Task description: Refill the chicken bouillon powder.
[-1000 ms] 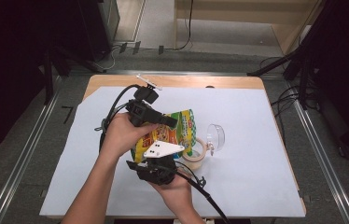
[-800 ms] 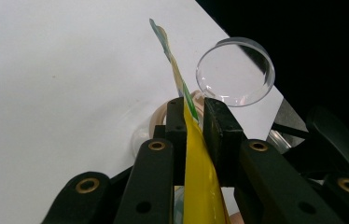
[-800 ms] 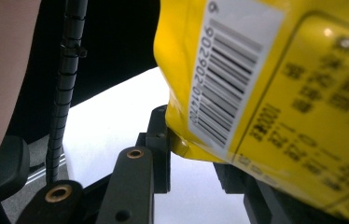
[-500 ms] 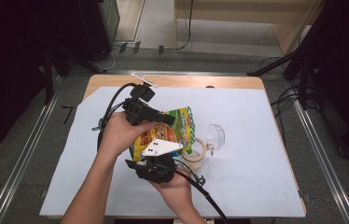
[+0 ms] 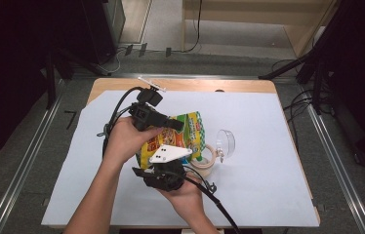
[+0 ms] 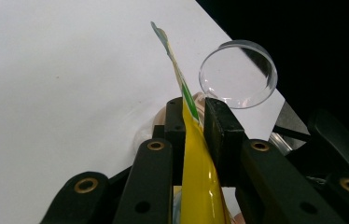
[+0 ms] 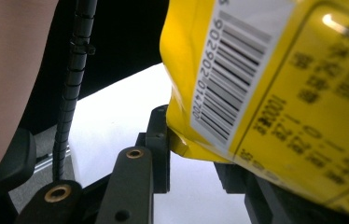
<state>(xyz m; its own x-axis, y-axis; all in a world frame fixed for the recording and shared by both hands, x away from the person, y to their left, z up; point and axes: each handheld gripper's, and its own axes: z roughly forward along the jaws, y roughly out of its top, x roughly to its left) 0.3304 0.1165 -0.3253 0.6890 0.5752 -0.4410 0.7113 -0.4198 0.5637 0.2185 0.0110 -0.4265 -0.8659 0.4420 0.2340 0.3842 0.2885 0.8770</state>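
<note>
Snack bag (image 5: 180, 134), yellow and green, is held up over the middle of the white table cover (image 5: 268, 146) between both grippers. Left gripper (image 6: 195, 116) is clamped on the bag's thin top edge, jaws nearly together; right gripper (image 7: 196, 154) grips the bag's lower corner beside the barcode, jaws narrowly apart on it. Clear round lid (image 5: 225, 142) and tape roll (image 5: 205, 158) lie just right of the bag.

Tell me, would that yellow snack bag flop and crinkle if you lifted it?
Probably. The snack bag looks like thin shiny foil, and its edge is squeezed flat between the left tongs, so it likely bends easily. It seems puffy and light for its size. The glossy surface may be slippery.
</note>
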